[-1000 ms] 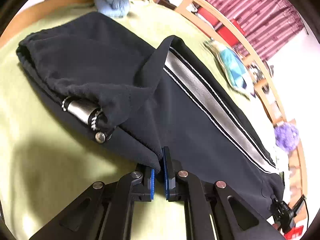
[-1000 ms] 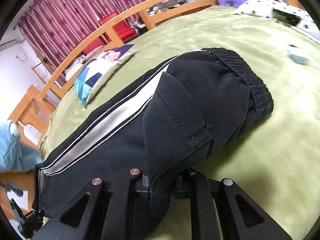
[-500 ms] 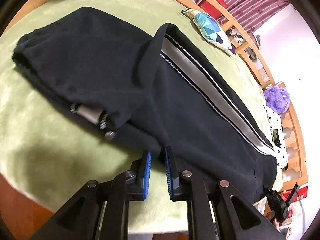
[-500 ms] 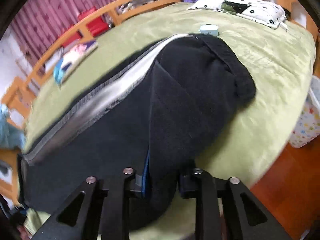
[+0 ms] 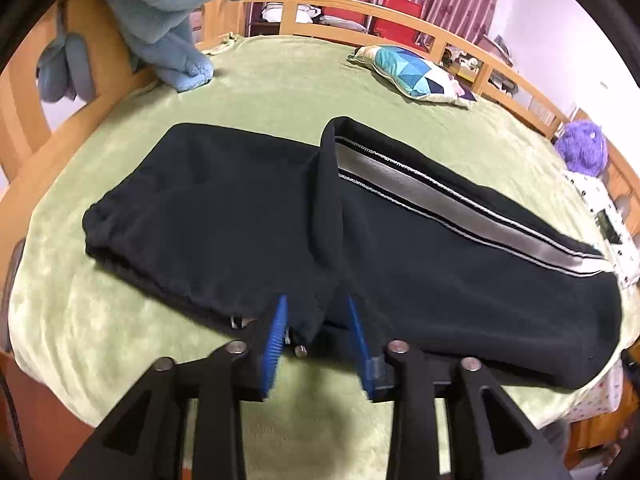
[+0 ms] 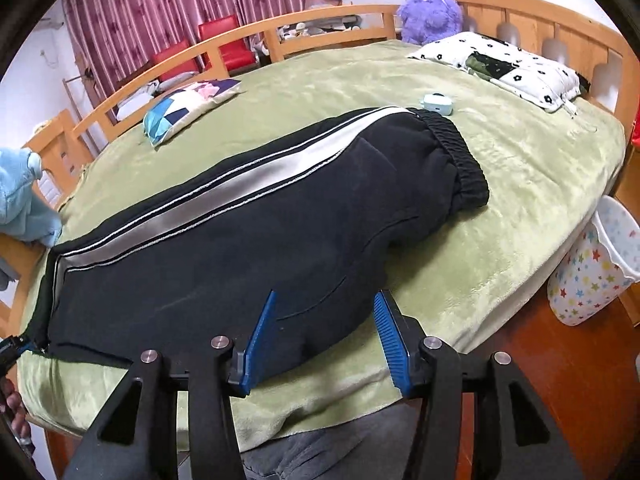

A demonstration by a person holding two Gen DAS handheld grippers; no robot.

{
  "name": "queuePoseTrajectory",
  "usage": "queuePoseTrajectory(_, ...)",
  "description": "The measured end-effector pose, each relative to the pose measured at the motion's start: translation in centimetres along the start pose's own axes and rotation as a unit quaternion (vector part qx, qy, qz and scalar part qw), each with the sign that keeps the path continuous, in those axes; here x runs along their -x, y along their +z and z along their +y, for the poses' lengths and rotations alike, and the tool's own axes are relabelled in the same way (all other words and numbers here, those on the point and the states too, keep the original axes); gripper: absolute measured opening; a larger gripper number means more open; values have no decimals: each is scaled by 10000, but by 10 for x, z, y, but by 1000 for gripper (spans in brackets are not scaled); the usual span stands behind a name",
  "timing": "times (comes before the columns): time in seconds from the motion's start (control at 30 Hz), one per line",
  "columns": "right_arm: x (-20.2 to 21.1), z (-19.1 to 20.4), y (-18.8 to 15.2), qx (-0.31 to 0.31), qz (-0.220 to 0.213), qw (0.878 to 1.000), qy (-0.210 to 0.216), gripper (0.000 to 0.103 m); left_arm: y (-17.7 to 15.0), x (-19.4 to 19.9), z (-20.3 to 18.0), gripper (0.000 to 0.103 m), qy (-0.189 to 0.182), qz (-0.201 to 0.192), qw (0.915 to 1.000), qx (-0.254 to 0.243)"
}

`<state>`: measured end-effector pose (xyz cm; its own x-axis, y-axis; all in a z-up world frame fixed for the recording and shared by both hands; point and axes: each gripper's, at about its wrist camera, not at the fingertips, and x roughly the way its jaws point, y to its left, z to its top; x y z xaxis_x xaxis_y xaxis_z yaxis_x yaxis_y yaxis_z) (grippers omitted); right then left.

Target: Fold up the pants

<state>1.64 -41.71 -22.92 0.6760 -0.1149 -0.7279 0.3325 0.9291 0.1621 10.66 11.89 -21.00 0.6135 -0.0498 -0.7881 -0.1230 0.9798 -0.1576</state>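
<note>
Left wrist view: your left gripper [image 5: 316, 320] has just been opening off the pants [image 5: 400, 248] (right gripper [image 6: 326, 316] too); one fold done, more left.

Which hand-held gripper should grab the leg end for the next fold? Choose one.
Left. The left hand-held gripper stands open at the folded leg end of the pants. The right hand-held gripper, also open, sits nearer the waistband.
</note>
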Motion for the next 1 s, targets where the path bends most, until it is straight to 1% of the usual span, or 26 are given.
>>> queuePoseTrajectory(0.03, 0, 3, 1, 30, 15, 10000, -2, 51, 0, -2, 2, 38, -13, -11, 10000, -32)
queuePoseTrajectory(0.07, 2, 7, 1, 56, 58, 10000, 21, 51, 2, -6, 0, 38, -19, -26, 10000, -64)
queuePoseTrajectory(0.23, 4, 25, 3, -26, 186, 9997, 172, 51, 2, -28, 1, 39, 57, 70, 9997, -232)
queuePoseTrajectory(0.33, 3, 38, 3, -17, 212, 9996, 194, 51, 3, -41, 3, 39, 105, 153, 9994, -298)
queuePoseTrajectory(0.43, 1, 52, 3, 44, 259, 9995, 153, 51, 3, -46, 8, 40, 42, 196, 9993, -301)
queuePoseTrajectory(0.6, -4, 75, 2, 98, 370, 9990, 230, 51, 3, -47, 8, 40, -58, 183, 9991, -384)
queuePoseTrajectory(0.63, -5, 80, 2, 135, 383, 9989, 242, 51, 4, -46, 9, 34, -111, 194, 9990, -399)
queuePoseTrajectory(0.67, -6, 84, 2, 183, 393, 9988, 243, 51, 4, -46, 10, 27, -183, 200, 9988, -401)
queuePoseTrajectory(0.73, -8, 96, 0, 328, 411, 9984, 193, 51, 7, -44, 12, 20, -341, 222, 9984, -388)
queuePoseTrajectory(0.77, -8, 99, 0, 365, 414, 9983, 185, 51, 8, -42, 12, 16, -361, 213, 9983, -408)
queuePoseTrajectory(0.87, -10, 109, -2, 448, 443, 9978, 191, 51, 12, -33, 11, 12, -371, 103, 9979, -523)
queuePoseTrajectory(1.0, -12, 119, -5, 459, 498, 9975, 214, 51, 21, -22, 14, 11, -383, -31, 9975, -585)
